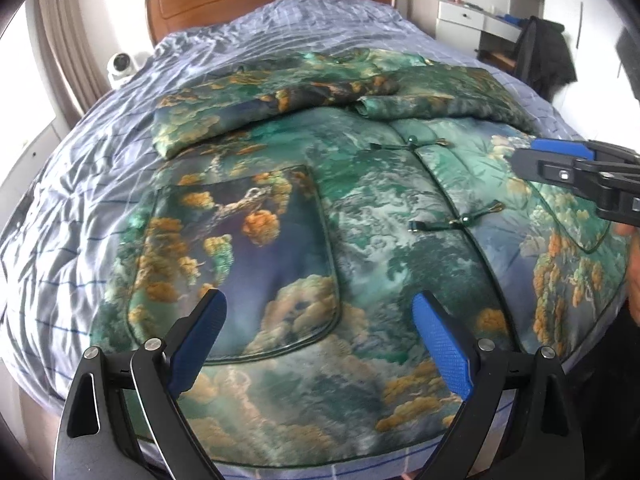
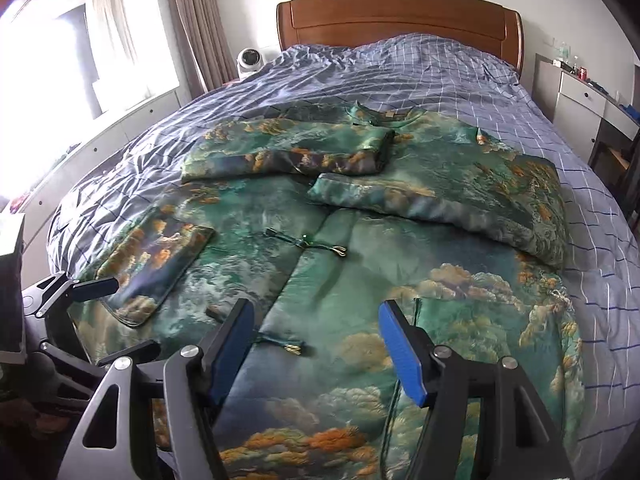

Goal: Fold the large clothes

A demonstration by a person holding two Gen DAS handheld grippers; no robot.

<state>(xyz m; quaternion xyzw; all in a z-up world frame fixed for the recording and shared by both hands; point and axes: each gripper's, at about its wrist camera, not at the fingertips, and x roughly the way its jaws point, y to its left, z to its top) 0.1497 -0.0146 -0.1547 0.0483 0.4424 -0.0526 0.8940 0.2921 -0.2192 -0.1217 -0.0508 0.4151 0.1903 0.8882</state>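
A large padded jacket (image 1: pixel 372 216) with a green, blue and orange cloud print lies front up on the bed, also seen in the right wrist view (image 2: pixel 360 248). Both sleeves (image 1: pixel 256 108) (image 2: pixel 440 196) are folded across the chest. Frog buttons (image 1: pixel 460 222) close the front. My left gripper (image 1: pixel 320 320) is open and empty above the hem, over the left patch pocket (image 1: pixel 240 256). My right gripper (image 2: pixel 316 328) is open and empty above the hem near the front closure, and shows at the right of the left wrist view (image 1: pixel 560 160).
The bed has a blue checked cover (image 2: pixel 440 72) and a wooden headboard (image 2: pixel 400 16). A small white fan (image 2: pixel 250 60) stands left of the bed by the curtain (image 2: pixel 196 20). A white desk (image 2: pixel 584 96) and a chair with dark clothing (image 1: pixel 548 56) stand on the right.
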